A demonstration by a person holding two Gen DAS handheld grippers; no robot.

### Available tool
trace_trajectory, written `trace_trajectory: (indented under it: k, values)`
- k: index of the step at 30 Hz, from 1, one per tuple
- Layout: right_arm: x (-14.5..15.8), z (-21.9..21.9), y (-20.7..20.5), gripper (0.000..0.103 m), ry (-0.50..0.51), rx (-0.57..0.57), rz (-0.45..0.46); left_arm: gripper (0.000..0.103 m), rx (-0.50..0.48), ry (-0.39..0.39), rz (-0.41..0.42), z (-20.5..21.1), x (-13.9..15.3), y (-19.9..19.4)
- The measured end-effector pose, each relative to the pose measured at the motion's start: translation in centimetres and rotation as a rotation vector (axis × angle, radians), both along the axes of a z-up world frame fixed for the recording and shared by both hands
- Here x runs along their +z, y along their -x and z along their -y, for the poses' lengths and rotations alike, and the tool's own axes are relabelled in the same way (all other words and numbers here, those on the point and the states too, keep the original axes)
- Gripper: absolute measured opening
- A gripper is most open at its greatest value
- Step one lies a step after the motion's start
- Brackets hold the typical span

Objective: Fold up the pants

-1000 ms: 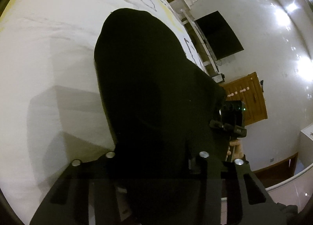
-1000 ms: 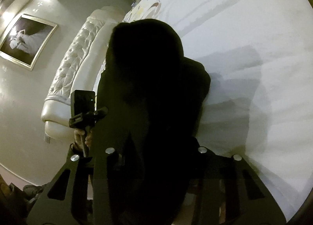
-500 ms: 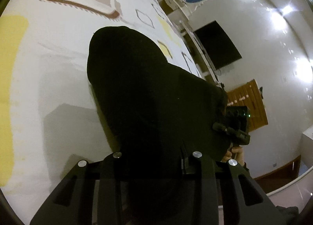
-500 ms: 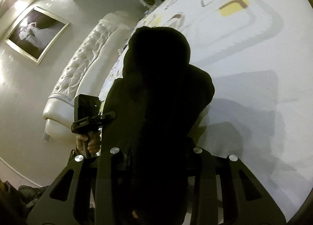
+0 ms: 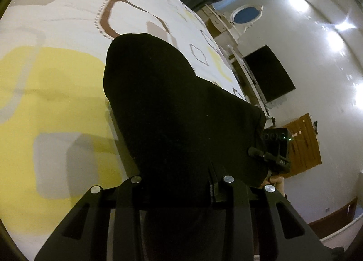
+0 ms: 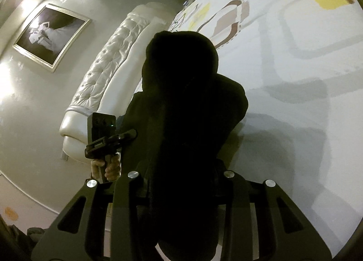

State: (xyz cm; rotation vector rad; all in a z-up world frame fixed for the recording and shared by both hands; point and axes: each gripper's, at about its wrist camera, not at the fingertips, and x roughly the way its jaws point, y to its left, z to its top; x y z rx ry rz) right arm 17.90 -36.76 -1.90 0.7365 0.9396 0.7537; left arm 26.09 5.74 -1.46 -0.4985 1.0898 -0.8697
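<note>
One pair of black pants (image 5: 181, 120), lifted over one patterned bedspread (image 5: 56, 93). Two grippers: left gripper (image 5: 181, 184) and right gripper (image 6: 181, 177), each clamped on the pants' fabric.

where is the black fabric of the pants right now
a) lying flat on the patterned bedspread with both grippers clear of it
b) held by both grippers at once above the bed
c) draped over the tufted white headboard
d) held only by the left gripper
b: the black pants run into the left gripper and the right gripper, draped over the patterned bedspread.
</note>
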Motion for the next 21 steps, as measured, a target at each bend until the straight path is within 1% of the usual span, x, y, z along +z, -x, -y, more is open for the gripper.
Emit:
trace_trajectory:
  k: [2, 6, 13, 21]
  values:
    - [-0.3, -0.6, -1.0, 0.033, -0.002, 0.006, -0.007, 0.032, 0.009, -0.003, 0.004, -1.0, -0.2, -0.5]
    - [-0.7, -1.3, -2.5, 0.033, -0.004, 0.014, -0.02, 0.032, 0.025, 0.002, 0.0, -1.5, -0.5, -1.3]
    - [-1.6, -1.2, -3.1, 0.033, -0.014, 0.015, -0.036, 0.032, 0.027, 0.024, -0.001, -2.0, -1.1, -1.8]
    - [-2.4, -0.8, -3.3, 0.033, -0.033, 0.009, -0.054, 0.032, 0.026, 0.025, -0.004, -2.4, -1.4, -2.5]
